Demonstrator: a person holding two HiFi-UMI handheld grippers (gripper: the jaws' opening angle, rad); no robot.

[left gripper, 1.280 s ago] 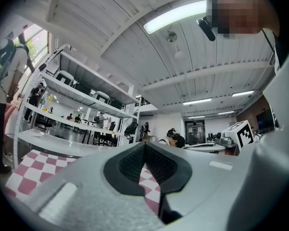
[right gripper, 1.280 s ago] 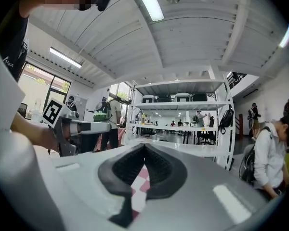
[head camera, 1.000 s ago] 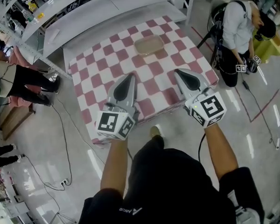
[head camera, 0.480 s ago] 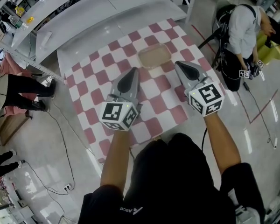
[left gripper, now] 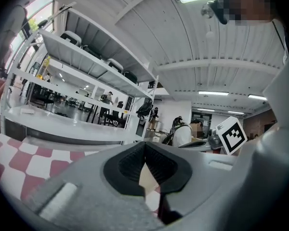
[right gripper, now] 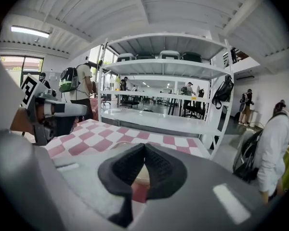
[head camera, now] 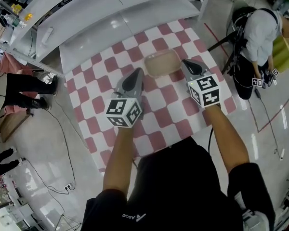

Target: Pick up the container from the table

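A shallow beige see-through container (head camera: 162, 63) lies on the red-and-white checked table (head camera: 98, 107), towards its far side. My left gripper (head camera: 139, 71) is shut with nothing in it, its tip just short of the container's left end. My right gripper (head camera: 184, 62) is also shut and empty, its tip beside the container's right end. In the left gripper view the pads (left gripper: 130, 165) meet, and a strip of the beige container (left gripper: 147, 179) shows behind them. In the right gripper view the pads (right gripper: 159, 165) meet too, with the container (right gripper: 140, 174) just beyond.
A white metal shelf rack (head camera: 111, 8) stands right behind the table. A person with a backpack (head camera: 260, 32) stands at the right, another person (head camera: 24, 85) at the left. Cables (head camera: 62, 143) run over the floor left of the table.
Both grippers have moved forward and down over the table, from its near edge to either end of the container. Both jaws stayed shut.
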